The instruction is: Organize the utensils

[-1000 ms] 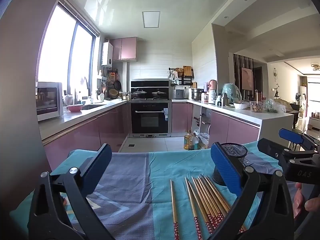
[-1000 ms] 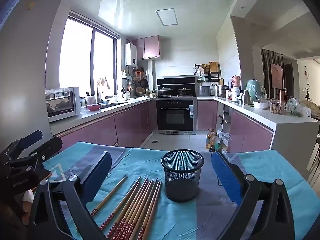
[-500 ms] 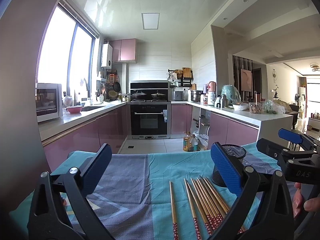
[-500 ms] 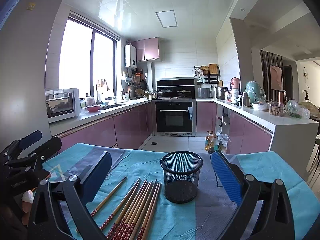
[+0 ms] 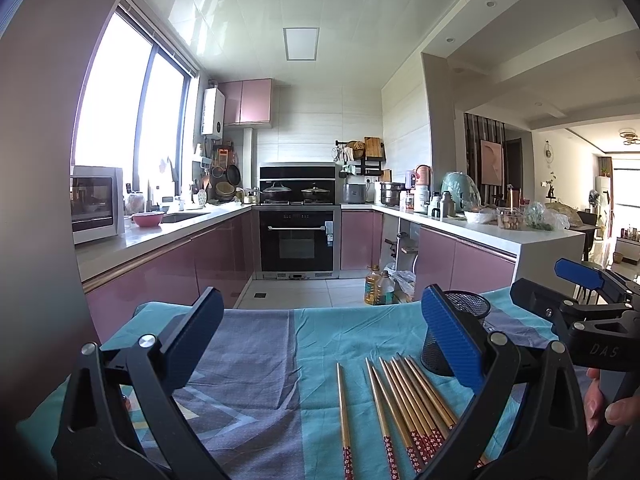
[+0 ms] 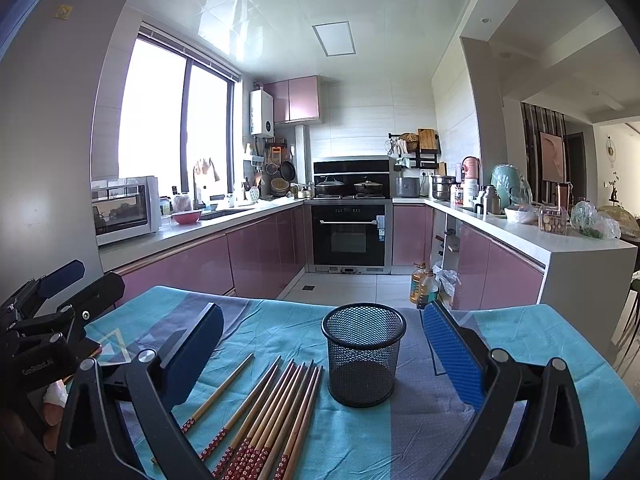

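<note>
Several wooden chopsticks (image 6: 276, 412) with red patterned ends lie side by side on the teal and grey tablecloth (image 6: 248, 320); one lies slightly apart on the left. They also show in the left wrist view (image 5: 404, 404). An empty black mesh cup (image 6: 363, 356) stands upright just right of them, partly hidden behind my left finger in the left wrist view (image 5: 460, 332). My left gripper (image 5: 320, 336) is open and empty above the cloth, left of the chopsticks. My right gripper (image 6: 324, 344) is open and empty, above the chopsticks and cup.
The table's far edge (image 6: 360, 302) drops to the kitchen floor, with oil bottles (image 6: 424, 284) below. Pink cabinets and counters run along both sides; an oven (image 6: 348, 236) is at the back. The right gripper shows in the left view (image 5: 580, 312), the left gripper in the right view (image 6: 44, 320).
Both views have tilted slightly upward, so the table sits a little lower in frame. The chopsticks and cup have not moved; both grippers stay open.
</note>
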Motion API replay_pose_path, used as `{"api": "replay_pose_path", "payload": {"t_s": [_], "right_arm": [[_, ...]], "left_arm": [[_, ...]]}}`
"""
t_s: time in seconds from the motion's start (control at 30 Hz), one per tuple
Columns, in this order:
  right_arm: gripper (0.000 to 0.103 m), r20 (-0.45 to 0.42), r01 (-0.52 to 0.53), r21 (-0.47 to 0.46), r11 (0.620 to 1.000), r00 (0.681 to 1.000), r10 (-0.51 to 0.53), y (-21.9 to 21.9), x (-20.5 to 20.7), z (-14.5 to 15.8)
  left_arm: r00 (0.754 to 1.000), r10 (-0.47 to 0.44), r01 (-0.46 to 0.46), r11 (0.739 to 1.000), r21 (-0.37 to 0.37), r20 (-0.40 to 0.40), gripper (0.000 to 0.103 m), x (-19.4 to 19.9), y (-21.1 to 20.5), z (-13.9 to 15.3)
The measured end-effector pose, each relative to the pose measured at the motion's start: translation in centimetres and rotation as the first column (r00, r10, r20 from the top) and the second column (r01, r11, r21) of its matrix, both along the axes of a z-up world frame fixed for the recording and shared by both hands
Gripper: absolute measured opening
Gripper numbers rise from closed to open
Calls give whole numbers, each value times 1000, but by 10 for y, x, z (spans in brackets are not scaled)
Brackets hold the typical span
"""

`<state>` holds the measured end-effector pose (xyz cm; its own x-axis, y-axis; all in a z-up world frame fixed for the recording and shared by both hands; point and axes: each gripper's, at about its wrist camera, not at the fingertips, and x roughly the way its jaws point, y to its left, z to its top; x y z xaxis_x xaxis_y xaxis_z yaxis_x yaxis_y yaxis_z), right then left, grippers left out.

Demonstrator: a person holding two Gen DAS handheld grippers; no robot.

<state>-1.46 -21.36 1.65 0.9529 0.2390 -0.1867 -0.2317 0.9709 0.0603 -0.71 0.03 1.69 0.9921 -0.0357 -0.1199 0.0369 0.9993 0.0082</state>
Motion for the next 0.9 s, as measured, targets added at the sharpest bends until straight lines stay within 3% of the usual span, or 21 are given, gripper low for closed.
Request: {"api": "replay_pose_path", "payload": {"t_s": [0.03, 0.9], "right_arm": [[97, 1, 1, 1, 1000, 1000, -1, 0, 0, 0], [97, 3, 4, 2, 1000, 1000, -4, 0, 0, 1]], "left_arm": [[1000, 2, -2, 1000, 3, 1, 97, 0, -2, -14], [1000, 0, 0, 1000, 4, 2, 97, 0, -1, -13]]}}
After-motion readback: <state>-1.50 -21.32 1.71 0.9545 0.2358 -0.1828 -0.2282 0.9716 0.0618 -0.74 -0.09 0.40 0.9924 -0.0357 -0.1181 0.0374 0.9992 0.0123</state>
